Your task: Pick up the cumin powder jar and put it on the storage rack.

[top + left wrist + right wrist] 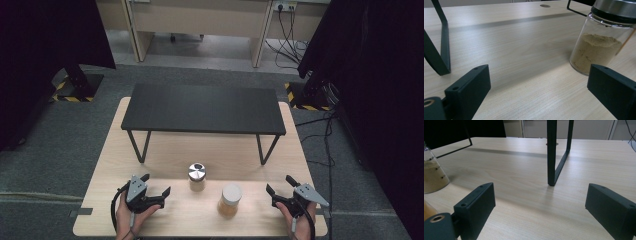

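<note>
- Grey carpet and dark curtains ring a pale wooden desk (165,150), on which a black shelf (202,107) stands at the far half, so the near strip is free for the work.
- Steel-lid jar (197,176): upright on the desk just in front of the shelf, about midway along it. It holds a tan powder and its metal cap is on. It stands free, touched by nothing, probably set there to be picked up from the side.
- White-lid jar (230,199): upright too, nearer the person and to the right of the steel-lid jar, a short gap between them. Amber contents, lid on. The gap looks wide enough to let a jaw slip in.
- Left tool (156,186): to the left of the steel-lid jar, low over the desk, jaws spread wide and empty. In the left gripper view the steel-lid jar (599,47) sits ahead and beyond the right jaw, not between the two, so the tool is aimed past it and would need to swing toward it. I judge this is the readier tool for that jar.
- Right tool (279,189): right of the white-lid jar, well apart from it, jaws likewise released and holding nothing. Its own view looks at a shelf leg (551,155), with a jar at the left edge.
- Both hands wait level with the jars, one either side, each near its own jar.
</note>
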Demonstrator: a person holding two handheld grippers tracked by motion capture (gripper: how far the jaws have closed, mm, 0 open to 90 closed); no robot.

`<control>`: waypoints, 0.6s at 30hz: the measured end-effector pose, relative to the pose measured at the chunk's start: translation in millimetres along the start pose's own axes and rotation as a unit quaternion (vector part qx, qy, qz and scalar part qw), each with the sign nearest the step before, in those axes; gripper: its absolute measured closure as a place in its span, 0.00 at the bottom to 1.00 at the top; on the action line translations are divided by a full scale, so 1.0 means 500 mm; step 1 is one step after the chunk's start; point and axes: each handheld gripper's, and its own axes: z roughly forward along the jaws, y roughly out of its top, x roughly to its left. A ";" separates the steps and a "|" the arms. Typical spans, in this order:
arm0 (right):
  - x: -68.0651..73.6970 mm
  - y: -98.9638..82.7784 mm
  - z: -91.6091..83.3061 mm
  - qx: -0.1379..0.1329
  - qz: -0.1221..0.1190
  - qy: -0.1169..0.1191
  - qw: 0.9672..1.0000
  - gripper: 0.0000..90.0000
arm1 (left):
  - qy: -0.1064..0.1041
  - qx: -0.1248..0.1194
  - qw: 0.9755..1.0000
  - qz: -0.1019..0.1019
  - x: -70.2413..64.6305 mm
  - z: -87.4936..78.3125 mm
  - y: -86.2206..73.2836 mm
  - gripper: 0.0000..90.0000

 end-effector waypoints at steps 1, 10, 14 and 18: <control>0.000 0.000 0.000 -0.001 -0.001 0.000 1.000 0.10 | 0.000 0.001 1.000 0.001 0.000 0.000 0.001 0.05; -0.001 0.000 0.000 0.000 0.000 0.001 1.000 0.10 | -0.004 0.001 1.000 0.003 0.002 0.000 0.001 0.04; -0.002 0.001 0.001 0.002 0.003 0.001 1.000 0.10 | -0.011 -0.002 1.000 0.013 0.000 0.001 0.000 0.04; -0.003 0.001 0.001 0.001 0.005 0.001 1.000 0.10 | -0.028 -0.003 0.999 0.029 -0.007 0.005 0.010 0.04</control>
